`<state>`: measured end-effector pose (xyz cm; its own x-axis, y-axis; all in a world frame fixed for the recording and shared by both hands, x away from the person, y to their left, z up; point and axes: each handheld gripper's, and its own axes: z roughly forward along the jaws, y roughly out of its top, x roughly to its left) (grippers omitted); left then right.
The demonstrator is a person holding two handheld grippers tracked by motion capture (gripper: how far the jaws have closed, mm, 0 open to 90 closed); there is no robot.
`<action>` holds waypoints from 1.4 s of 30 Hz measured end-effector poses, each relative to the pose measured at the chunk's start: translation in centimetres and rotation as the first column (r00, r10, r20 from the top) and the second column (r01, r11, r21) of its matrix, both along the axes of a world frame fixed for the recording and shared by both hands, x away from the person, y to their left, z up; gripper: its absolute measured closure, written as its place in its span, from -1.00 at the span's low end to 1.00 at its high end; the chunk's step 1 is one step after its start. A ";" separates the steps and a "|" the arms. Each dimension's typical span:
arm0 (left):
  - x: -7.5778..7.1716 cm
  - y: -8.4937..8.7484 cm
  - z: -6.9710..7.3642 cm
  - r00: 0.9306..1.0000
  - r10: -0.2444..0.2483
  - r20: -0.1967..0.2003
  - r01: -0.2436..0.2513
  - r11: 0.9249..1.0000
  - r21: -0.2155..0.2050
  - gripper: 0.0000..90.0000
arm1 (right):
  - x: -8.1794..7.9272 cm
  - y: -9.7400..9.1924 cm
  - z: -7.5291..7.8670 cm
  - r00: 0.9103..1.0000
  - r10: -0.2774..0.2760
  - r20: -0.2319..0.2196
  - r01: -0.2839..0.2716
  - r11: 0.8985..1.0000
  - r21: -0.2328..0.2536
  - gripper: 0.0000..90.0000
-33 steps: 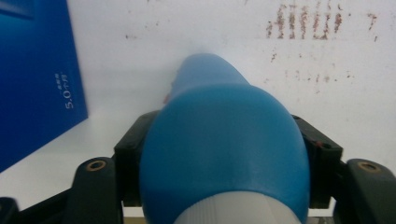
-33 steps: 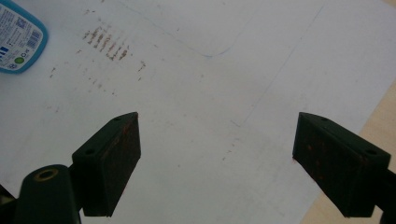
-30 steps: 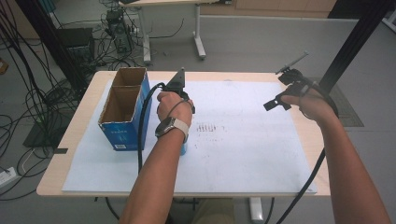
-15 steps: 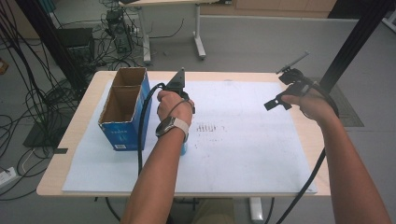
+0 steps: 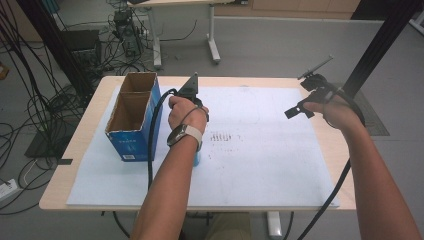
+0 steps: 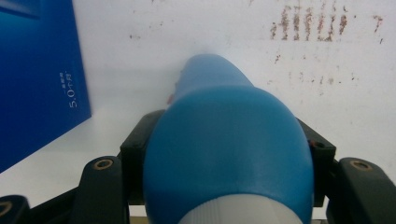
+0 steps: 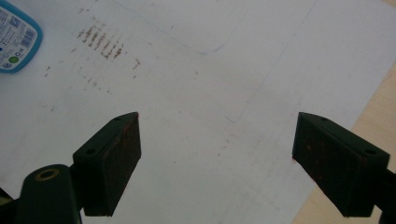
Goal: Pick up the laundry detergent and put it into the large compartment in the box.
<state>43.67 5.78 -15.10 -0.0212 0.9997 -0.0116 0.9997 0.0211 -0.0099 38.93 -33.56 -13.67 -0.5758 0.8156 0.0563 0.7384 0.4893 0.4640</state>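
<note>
A blue bottle (image 6: 229, 135) with a white band at its near end sits between the jaws of my left gripper (image 6: 229, 154), which is shut on it. From above, my left hand covers most of the left gripper (image 5: 191, 92), and a bit of the blue bottle (image 5: 196, 159) shows under the wrist. In the right gripper view the bottle (image 7: 14, 42) shows a white label. My right gripper (image 5: 305, 90) is held over the right side of the table. The right gripper (image 7: 217, 154) is open wide, with nothing between its jaws.
An open cardboard box (image 5: 131, 116) with blue sides (image 6: 37, 79) and two compartments stands left of my left hand. A white sheet (image 5: 260, 165) covers the wooden table and bears rust-brown marks (image 5: 225, 136). Cables lie on the floor at left; a black post (image 5: 380, 45) rises at right.
</note>
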 end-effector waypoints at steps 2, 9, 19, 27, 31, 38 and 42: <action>-0.1 0.0 0.0 1.000 0.002 0.002 -0.002 1.000 -0.001 -0.14 | 0.0 0.0 0.1 1.000 0.000 0.002 0.000 1.000 0.000 -0.66; -0.1 0.0 0.0 1.000 0.004 0.006 -0.004 1.000 -0.001 -0.14 | -0.1 -0.1 0.1 1.000 0.000 0.003 0.000 1.000 -0.001 -0.65; -0.2 0.1 0.0 1.000 0.006 0.011 -0.006 1.000 -0.003 -0.14 | -0.2 0.1 0.2 1.000 0.000 0.006 0.000 1.000 -0.001 -0.65; -0.4 0.1 0.0 1.000 0.004 0.015 -0.004 1.000 -0.003 -0.14 | -0.1 0.1 0.2 1.000 -0.001 0.002 0.001 1.000 -0.003 -0.65; -0.5 0.0 0.0 1.000 0.002 0.018 -0.002 1.000 -0.002 -0.14 | -0.1 -0.1 0.2 1.000 0.000 0.000 0.000 1.000 0.000 -0.65; -0.5 0.1 0.0 1.000 0.002 0.018 -0.002 1.000 -0.003 -0.14 | -0.1 -0.2 0.1 1.000 -0.007 -0.005 0.007 1.000 -0.001 -0.65; -0.5 0.1 0.0 1.000 0.000 0.020 0.000 1.000 -0.002 -0.14 | -0.1 -0.2 0.1 1.000 -0.006 -0.003 0.006 1.000 0.000 -0.65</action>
